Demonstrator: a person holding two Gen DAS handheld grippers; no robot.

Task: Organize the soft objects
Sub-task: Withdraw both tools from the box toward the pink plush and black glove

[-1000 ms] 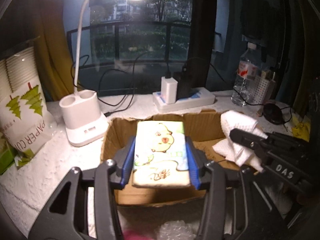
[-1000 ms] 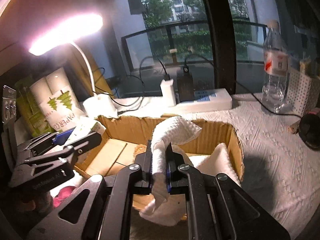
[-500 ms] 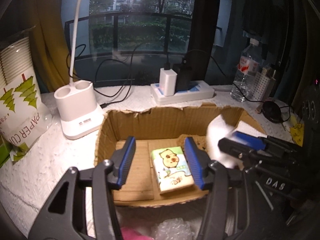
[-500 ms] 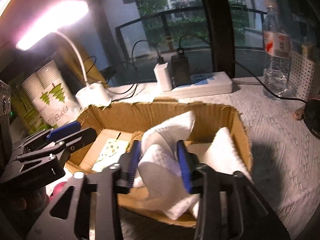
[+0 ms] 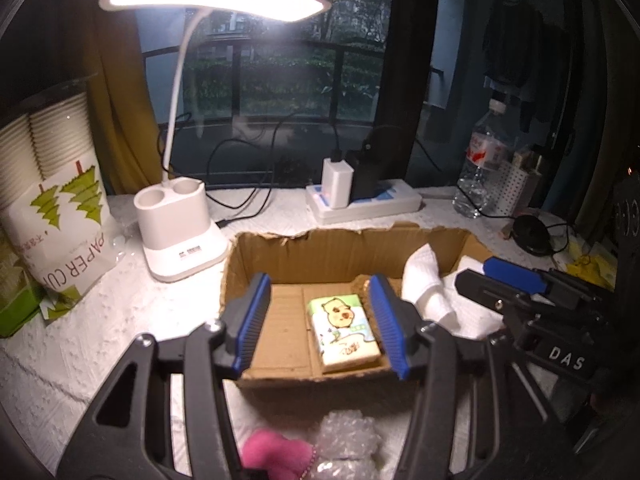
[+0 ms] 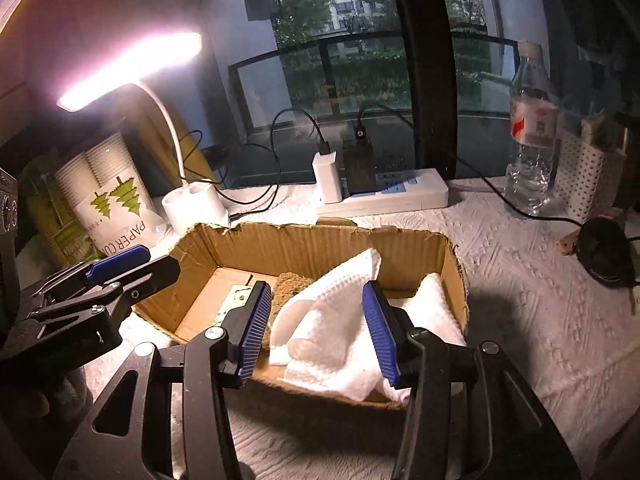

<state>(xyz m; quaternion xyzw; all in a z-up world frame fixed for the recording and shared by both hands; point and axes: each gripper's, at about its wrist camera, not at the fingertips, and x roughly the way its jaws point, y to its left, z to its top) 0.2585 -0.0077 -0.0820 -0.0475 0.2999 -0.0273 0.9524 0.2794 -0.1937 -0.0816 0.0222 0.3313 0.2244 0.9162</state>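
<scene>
An open cardboard box (image 5: pixel 340 248) stands on the white cloth-covered desk. A tissue pack with a cartoon animal (image 5: pixel 344 332) lies flat on the box floor. My left gripper (image 5: pixel 320 320) hovers above it, open and apart from it. A crumpled white cloth (image 6: pixel 332 320) rests in the right half of the box (image 6: pixel 304 248), beside a brown lump (image 6: pixel 292 284). My right gripper (image 6: pixel 316 328) hangs over the cloth with its jaws opening, pads clear of it. Each gripper also shows in the other's view: right gripper (image 5: pixel 516 280), left gripper (image 6: pixel 116 268).
A pink plush item (image 5: pixel 276 452) and bubble wrap (image 5: pixel 348 440) lie in front of the box. A lit desk lamp (image 5: pixel 180 232) and a paper cup pack (image 5: pixel 60 208) stand left; a power strip (image 5: pixel 364 200) and water bottle (image 5: pixel 484 168) stand behind.
The left gripper let go of the tissue pack, which now lies in the box. The right gripper released the white cloth into the box. Both drew back a little and rose.
</scene>
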